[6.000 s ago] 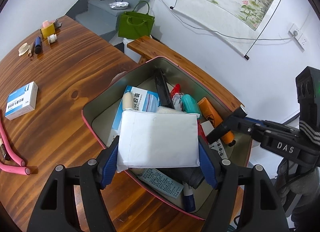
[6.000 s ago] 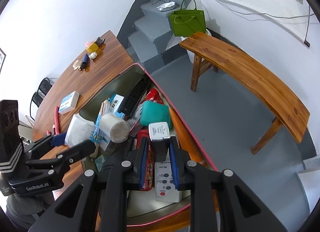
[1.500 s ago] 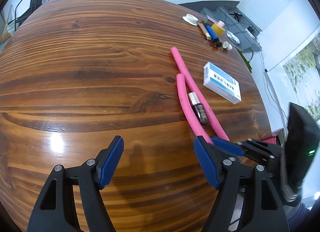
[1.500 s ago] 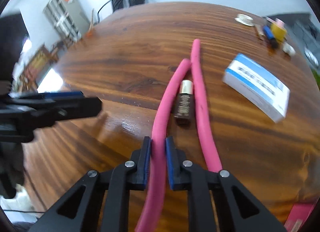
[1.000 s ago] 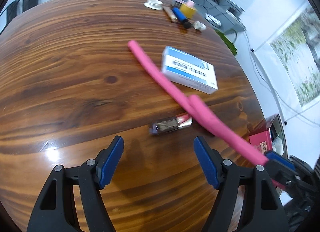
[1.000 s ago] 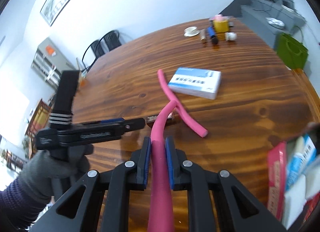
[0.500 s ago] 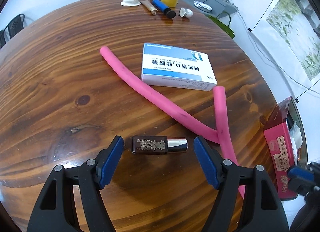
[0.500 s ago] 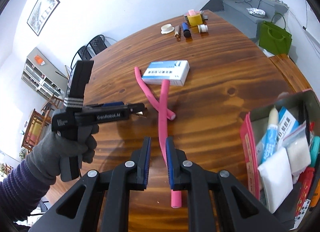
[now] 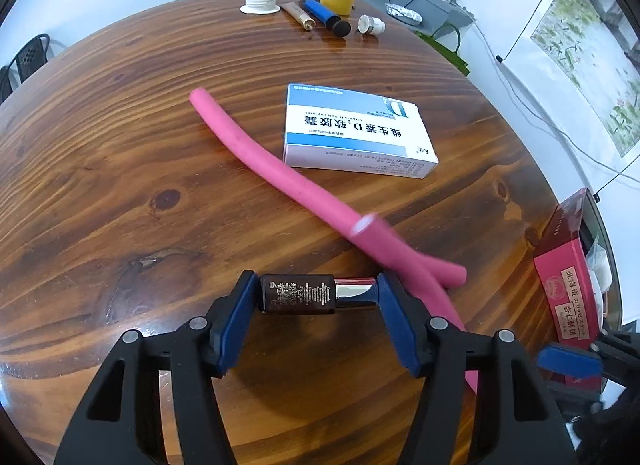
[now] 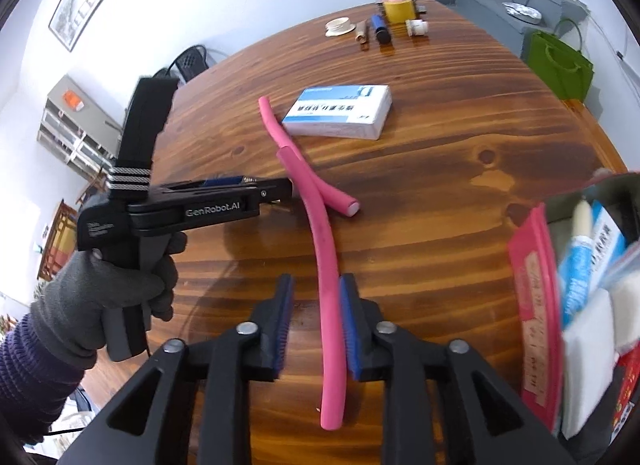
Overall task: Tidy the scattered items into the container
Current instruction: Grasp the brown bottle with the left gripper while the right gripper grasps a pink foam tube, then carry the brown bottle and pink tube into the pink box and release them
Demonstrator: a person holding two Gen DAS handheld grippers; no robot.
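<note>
While my left gripper (image 9: 316, 297) closes endwise on the small dark bottle (image 9: 298, 299), its shiny cap could slip free, as my opening right gripper (image 10: 316, 319) releases the pink foam tube (image 10: 326, 265).

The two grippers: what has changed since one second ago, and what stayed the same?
The left gripper came down around the small dark bottle; its jaws are closing. The right gripper, earlier clamped on a pink foam tube, is opening, the tube between its pads. The medicine box stayed put.
</note>
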